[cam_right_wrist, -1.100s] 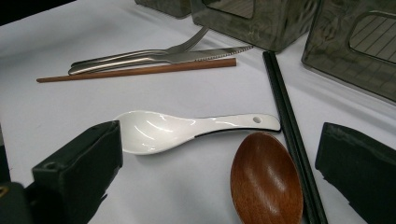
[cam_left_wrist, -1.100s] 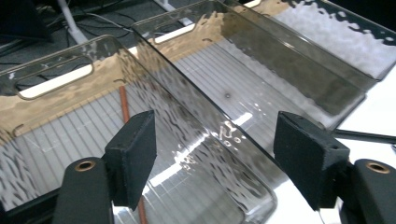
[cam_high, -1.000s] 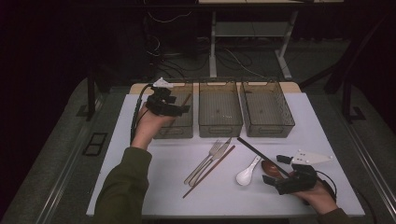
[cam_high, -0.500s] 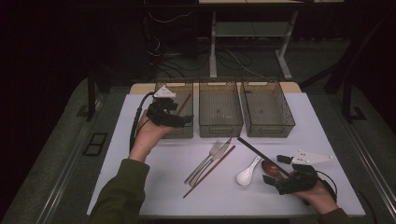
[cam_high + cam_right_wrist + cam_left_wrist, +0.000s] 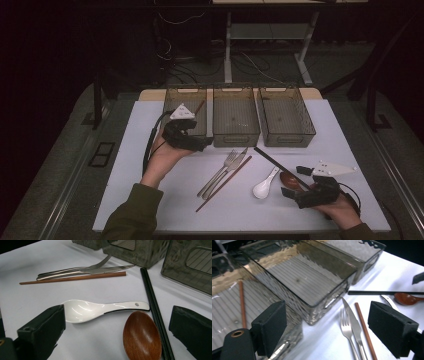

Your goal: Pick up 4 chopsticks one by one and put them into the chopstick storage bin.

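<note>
High view shows the white table (image 5: 125, 165) with three clear bins in a row at its far side. My left gripper (image 5: 202, 144) is at the near edge of the left bin (image 5: 176, 96), and its tips point toward the middle bin (image 5: 236, 120). One brown chopstick (image 5: 242, 303) lies inside the left bin, along its ribbed floor. My left jaws have just been opening, and now they stand wide apart with nothing between them. In the left gripper view, between the two black pads I see the near corner of the middle bin and, below it on the table, the fork (image 5: 348, 333), the knife (image 5: 354, 323) and the second brown chopstick (image 5: 365, 331), side by side and very close together.

My right gripper (image 5: 292, 181) rests low at the near right part of the table. Its jaws are also apart and they hold nothing. In the right gripper view the white spoon (image 5: 100, 309) lies flat between the pads, bowl to the left, and the wooden spoon (image 5: 141, 336) lies just beside its handle. The black chopsticks (image 5: 155, 310) run beside the wooden spoon, touching its edge. The right bin (image 5: 285, 116) has nothing that I can see inside.
</note>
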Demonstrator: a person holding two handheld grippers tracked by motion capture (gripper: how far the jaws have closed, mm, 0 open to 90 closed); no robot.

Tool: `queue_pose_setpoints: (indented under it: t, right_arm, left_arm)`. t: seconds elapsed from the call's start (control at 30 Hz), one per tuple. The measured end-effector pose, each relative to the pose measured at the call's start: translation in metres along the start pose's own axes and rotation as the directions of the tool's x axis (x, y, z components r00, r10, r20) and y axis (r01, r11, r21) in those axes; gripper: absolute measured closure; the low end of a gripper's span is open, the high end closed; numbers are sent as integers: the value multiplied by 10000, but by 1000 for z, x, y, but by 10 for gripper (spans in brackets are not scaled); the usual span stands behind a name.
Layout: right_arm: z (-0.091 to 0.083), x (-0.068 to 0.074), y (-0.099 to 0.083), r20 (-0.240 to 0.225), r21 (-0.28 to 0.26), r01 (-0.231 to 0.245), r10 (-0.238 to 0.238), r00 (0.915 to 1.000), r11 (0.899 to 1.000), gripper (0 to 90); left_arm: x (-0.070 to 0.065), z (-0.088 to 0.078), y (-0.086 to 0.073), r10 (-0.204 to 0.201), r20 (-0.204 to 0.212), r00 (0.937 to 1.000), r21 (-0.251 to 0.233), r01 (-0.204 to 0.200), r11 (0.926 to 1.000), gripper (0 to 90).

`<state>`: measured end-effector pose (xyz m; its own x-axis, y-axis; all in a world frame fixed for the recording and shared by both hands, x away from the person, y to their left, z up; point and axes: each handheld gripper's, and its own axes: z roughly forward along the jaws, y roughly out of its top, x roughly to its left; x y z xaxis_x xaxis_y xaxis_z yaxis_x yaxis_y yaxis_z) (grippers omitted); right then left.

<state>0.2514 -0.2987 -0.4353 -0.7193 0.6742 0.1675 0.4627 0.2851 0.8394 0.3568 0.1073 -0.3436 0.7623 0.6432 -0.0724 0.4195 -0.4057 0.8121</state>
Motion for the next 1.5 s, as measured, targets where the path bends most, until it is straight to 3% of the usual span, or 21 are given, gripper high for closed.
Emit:
queue_pose_setpoints:
  t: [0.2, 0.3, 0.73, 0.93, 1.1, 1.3, 1.33, 1.5]
  right_arm:
    - [-1, 1, 0, -47, 66, -126, 126, 9999, 9999, 6]
    - [0, -1, 0, 16, -52, 70, -70, 10000, 10000, 6]
    - [0, 0, 0, -3, -8, 0, 0, 10000, 10000, 6]
    - [0, 0, 0, 15, -20, -6, 6, 10000, 10000, 6]
    - [0, 0, 0, 14, -11, 1, -1, 10000, 10000, 6]
    - [0, 0, 0, 12, -1, 27, -27, 10000, 10000, 6]
    - [0, 0, 0, 12, -4, 15, -15, 10000, 10000, 6]
    - [-1, 0, 0, 8, -20, 41, -41, 10000, 10000, 6]
  left_arm:
    - [-11, 3, -8, 166, 252, 9995, 47, -168, 9998, 149]
    - [-18, 6, -13, 90, 359, 9993, 14, -91, 10000, 149]
    - [-43, 15, -35, 123, 751, 9971, 20, -125, 9999, 155]
    - [-52, 18, -48, 128, 831, 9965, 67, -134, 9999, 198]
    - [-58, 18, -59, 69, 894, 9960, 40, -73, 10000, 268]
    - [-63, 20, -68, -1, 1017, 9948, -15, 3, 10000, 416]
    - [-64, 21, -70, -13, 1058, 9944, -32, 16, 10000, 482]
    - [-67, 27, -74, 27, 1197, 9928, 189, -50, 9998, 576]
